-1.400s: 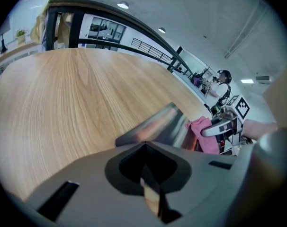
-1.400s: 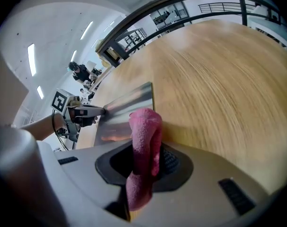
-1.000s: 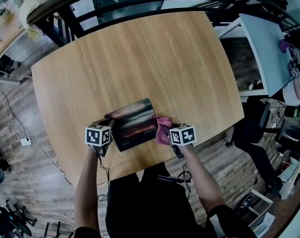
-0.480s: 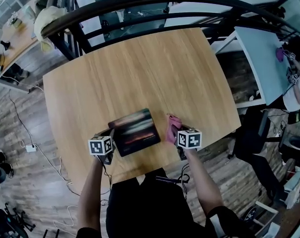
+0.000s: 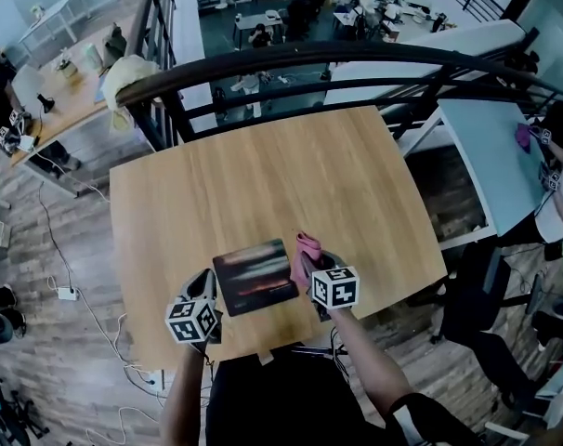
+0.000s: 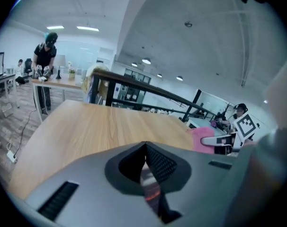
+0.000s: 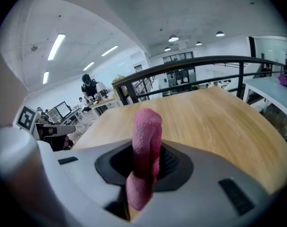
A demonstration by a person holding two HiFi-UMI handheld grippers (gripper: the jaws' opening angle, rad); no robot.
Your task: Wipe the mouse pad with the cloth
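Head view: You stood at the near edge of a wooden table (image 5: 263, 175). The dark mouse pad (image 5: 255, 277) sat close to that edge, between your two grippers. Your left gripper (image 5: 205, 295) was at the pad's left side. Your right gripper (image 5: 311, 266) was just beside the pad's right side, with a pink cloth (image 5: 307, 248) sticking up from it.

Left gripper view: The left gripper (image 6: 144, 167) had its jaws closed on a thin sliver with the mouse pad's (image 6: 149, 189) red and pale print. The table (image 6: 101, 126) stretched out beyond it. The cloth (image 6: 199, 138) showed at the right, in the right gripper (image 6: 223, 142).

Right gripper view: The right gripper (image 7: 143, 171) was clamped on the cloth (image 7: 146, 134). The cloth stood upright in a folded roll between the jaws, with a short end hanging below. The table (image 7: 214, 122) lay beyond.
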